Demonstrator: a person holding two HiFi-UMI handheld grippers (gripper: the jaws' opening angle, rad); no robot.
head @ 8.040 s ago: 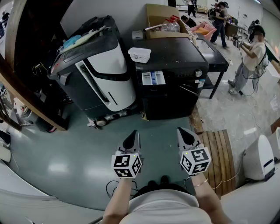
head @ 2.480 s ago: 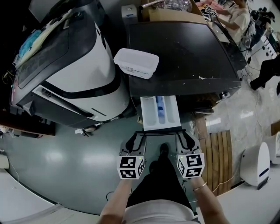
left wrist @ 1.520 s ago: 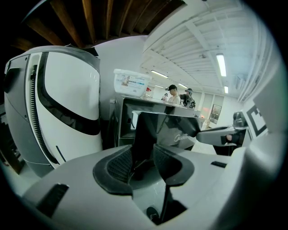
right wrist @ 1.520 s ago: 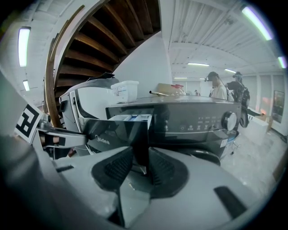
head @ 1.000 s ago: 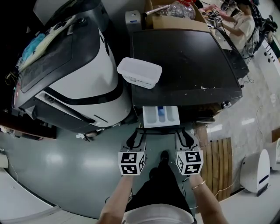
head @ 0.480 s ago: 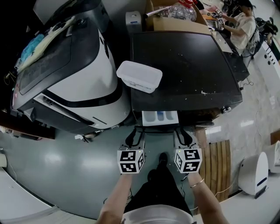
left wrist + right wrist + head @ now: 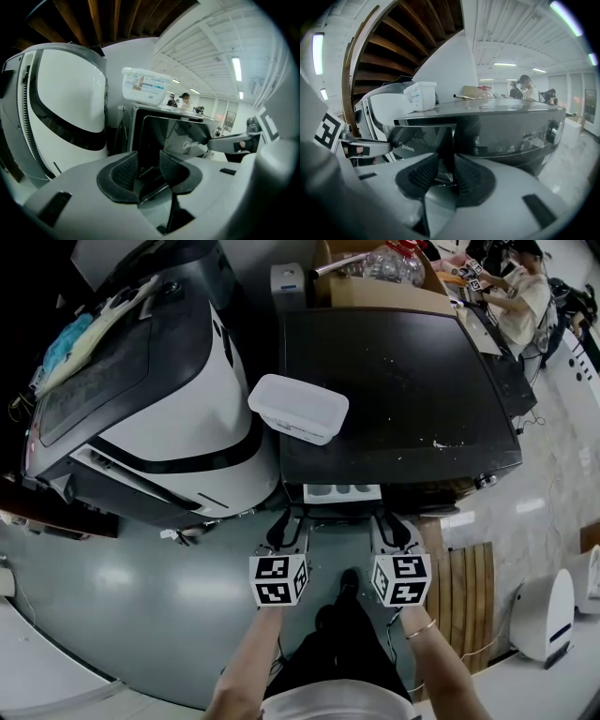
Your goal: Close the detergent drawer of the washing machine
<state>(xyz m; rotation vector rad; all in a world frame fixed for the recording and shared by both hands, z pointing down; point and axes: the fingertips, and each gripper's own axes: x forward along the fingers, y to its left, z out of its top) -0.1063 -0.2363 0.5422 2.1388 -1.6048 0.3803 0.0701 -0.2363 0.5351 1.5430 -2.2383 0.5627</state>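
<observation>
Head view looks steeply down on a dark washing machine with a flat black top. Its drawer is at the left end of the front and is almost fully in: only a narrow pale strip of its compartments shows beyond the top's front edge.

Both tools are at the drawer's front. The left tool is at its left corner and the right tool at its right corner, side by side and pointing towards the machine. Whether the tips press on the front cannot be told from above.

Left gripper view shows that tool's jaws standing apart with a clear gap. The dark, glossy drawer front fills the space ahead, its lower left corner seen through the gap, and nothing is clamped between the pads.

Right gripper view shows those jaws apart too, a little narrower. The drawer's right edge runs down into the gap, and the control panel with its knob stretches off to the right.

A clear plastic tub with a lid sits on the top's front left corner. A bulky white and black machine stands just beside the washing machine on the left. A cardboard box is behind the machine, and wooden slats lie on the floor to the right.
</observation>
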